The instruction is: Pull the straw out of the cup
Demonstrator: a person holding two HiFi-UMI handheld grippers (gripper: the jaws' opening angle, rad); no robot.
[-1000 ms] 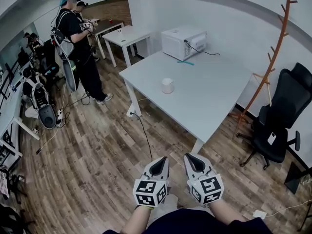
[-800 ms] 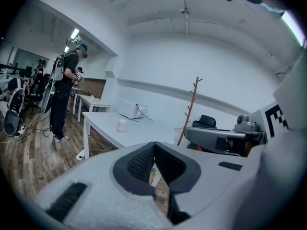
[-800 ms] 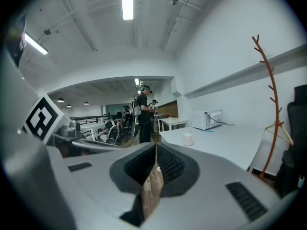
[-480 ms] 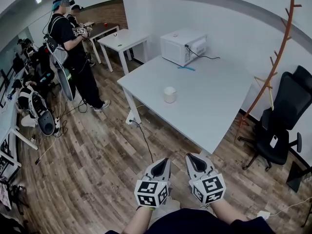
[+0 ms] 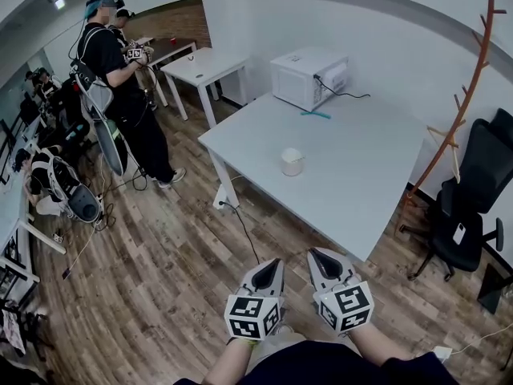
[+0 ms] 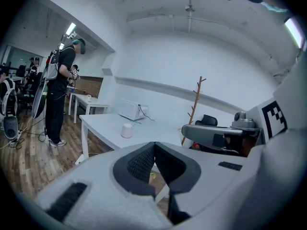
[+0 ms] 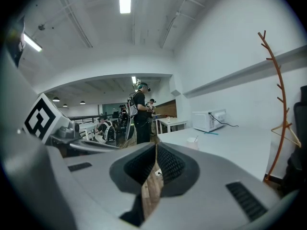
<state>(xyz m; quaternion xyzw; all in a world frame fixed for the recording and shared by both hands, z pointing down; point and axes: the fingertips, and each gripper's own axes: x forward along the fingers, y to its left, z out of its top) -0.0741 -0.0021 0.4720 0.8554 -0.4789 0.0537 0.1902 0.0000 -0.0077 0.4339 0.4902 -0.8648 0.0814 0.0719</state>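
L gripper clenched, empty | R gripper same | straw in cup: R gripper view only

Tabletop centre frame bare round cup; microwave blocks upper edge; coat stand, office chair crowd right.

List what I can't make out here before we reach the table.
Straw: the cup is too small in the head view, and tiny in both gripper views.
Cup's inside: hidden by its own wall, all views.
Teal item by the microwave: too small to identify.
Chair: cut by head view's right edge.
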